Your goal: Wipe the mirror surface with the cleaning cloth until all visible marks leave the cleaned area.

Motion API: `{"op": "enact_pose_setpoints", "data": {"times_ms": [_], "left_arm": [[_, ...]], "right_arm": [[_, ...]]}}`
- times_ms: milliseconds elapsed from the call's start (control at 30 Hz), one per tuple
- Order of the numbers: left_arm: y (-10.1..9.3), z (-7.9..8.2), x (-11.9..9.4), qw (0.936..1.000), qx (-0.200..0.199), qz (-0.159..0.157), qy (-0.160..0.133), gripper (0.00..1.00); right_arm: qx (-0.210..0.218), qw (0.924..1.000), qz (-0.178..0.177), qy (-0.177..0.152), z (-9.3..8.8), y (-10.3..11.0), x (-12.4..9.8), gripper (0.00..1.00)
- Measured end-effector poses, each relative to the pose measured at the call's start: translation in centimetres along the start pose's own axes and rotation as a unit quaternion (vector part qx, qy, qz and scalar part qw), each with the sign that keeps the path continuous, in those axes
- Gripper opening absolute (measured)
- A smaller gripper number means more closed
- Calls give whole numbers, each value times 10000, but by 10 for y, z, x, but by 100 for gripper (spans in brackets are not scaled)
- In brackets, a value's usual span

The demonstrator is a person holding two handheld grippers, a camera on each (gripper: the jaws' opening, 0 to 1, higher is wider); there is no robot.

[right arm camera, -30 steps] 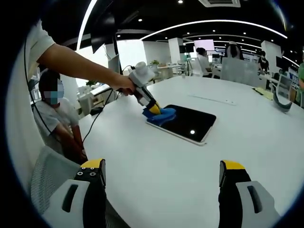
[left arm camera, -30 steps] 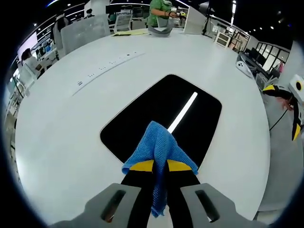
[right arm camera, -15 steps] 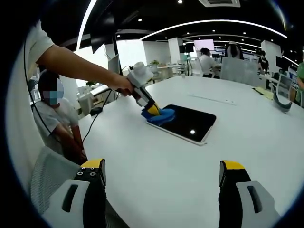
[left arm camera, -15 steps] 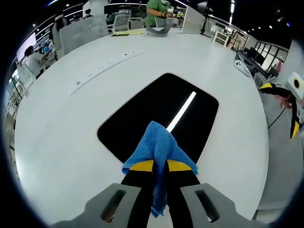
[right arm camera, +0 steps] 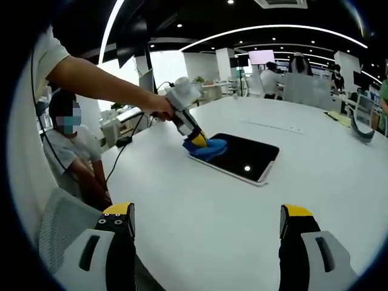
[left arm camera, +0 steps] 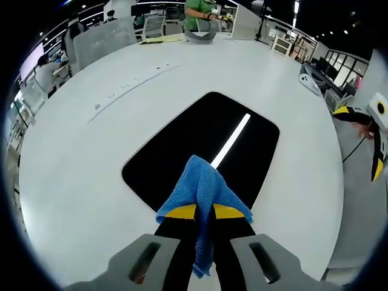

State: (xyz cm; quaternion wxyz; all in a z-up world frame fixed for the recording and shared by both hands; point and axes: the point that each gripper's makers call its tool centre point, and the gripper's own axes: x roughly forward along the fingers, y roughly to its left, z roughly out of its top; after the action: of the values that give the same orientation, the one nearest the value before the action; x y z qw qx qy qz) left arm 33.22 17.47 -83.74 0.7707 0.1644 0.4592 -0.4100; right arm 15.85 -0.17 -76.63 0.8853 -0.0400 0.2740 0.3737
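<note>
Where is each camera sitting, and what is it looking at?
Left gripper view: rides the left gripper, looking down at the blue cloth on the mirror; its own jaws show.
Right gripper view: rides the right gripper, held back over the white table; its open jaws and the person's arm show.
Both share mirror, cloth and table.

Legible text: none. Small dark marks stand in a row on a strip (left arm camera: 130,85) on the desk (left arm camera: 73,176) beyond the mirror (left arm camera: 206,145), too small to read. Cleaning cloth (left arm camera: 203,188): no label or brand visible. Screens in the background of the right gripper view: blurred, unreadable.
</note>
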Motion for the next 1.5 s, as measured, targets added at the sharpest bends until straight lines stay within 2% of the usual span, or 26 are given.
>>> {"op": "enact_pose_setpoints", "data": {"times_ms": [567,1500], "left_arm": [[-12,12,9,9999,90,-59,-23,6],[-18,20,15,9999,54,-98,-59,6]], "right_arm": [[35,10000,-55,-1,-3,-3,-5,100],[45,9999,-112,-15,-5,-6,-11,100]]}}
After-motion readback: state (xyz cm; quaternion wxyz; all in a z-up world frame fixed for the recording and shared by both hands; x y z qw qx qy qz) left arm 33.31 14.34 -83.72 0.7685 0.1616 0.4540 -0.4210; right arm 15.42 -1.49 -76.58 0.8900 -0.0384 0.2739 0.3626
